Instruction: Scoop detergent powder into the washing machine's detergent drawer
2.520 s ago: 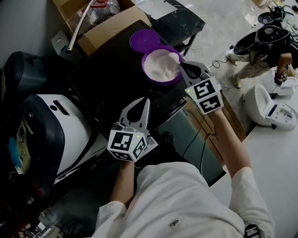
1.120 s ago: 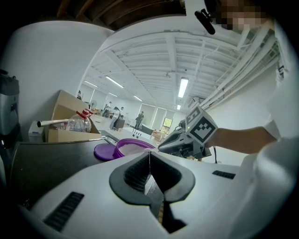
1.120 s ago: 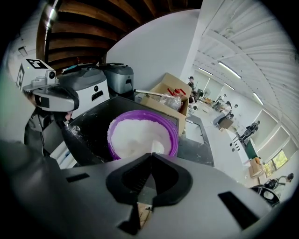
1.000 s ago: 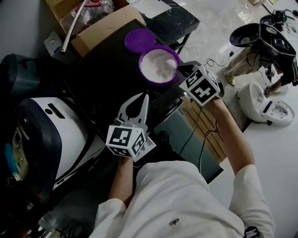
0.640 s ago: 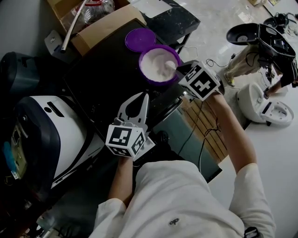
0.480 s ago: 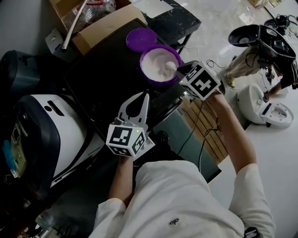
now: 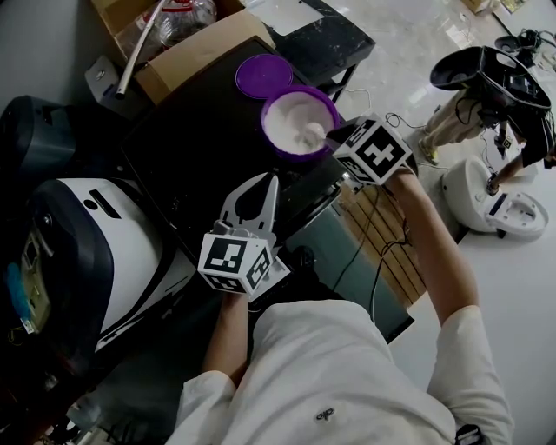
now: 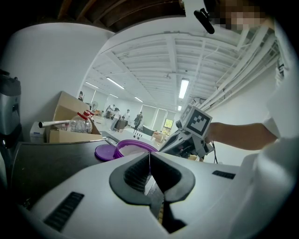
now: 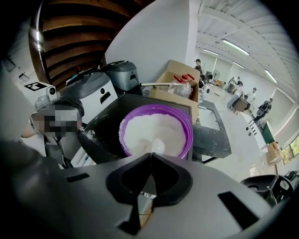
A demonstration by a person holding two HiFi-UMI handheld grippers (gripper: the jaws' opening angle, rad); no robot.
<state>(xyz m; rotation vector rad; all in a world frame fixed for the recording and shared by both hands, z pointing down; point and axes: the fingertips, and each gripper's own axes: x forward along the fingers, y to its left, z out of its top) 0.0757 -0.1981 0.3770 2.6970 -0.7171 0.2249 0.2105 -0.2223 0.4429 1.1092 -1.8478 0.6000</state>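
A purple bowl full of white detergent powder stands on a black top, with its purple lid lying just behind it. My right gripper reaches over the bowl's right rim, shut on the thin handle of a white spoon whose bowl rests in the powder. In the right gripper view the spoon shows just past the closed tips. My left gripper is shut with nothing in it, low over the black top in front of the bowl. No detergent drawer is in view.
A cardboard box holding a plastic bottle stands behind the black top. A white and dark appliance sits at the left. A black table is at the back; cables and a wooden panel lie below right.
My right gripper has swung in over the bowl's rim, and the spoon has gone down into the powder. The left gripper has stayed where it was.
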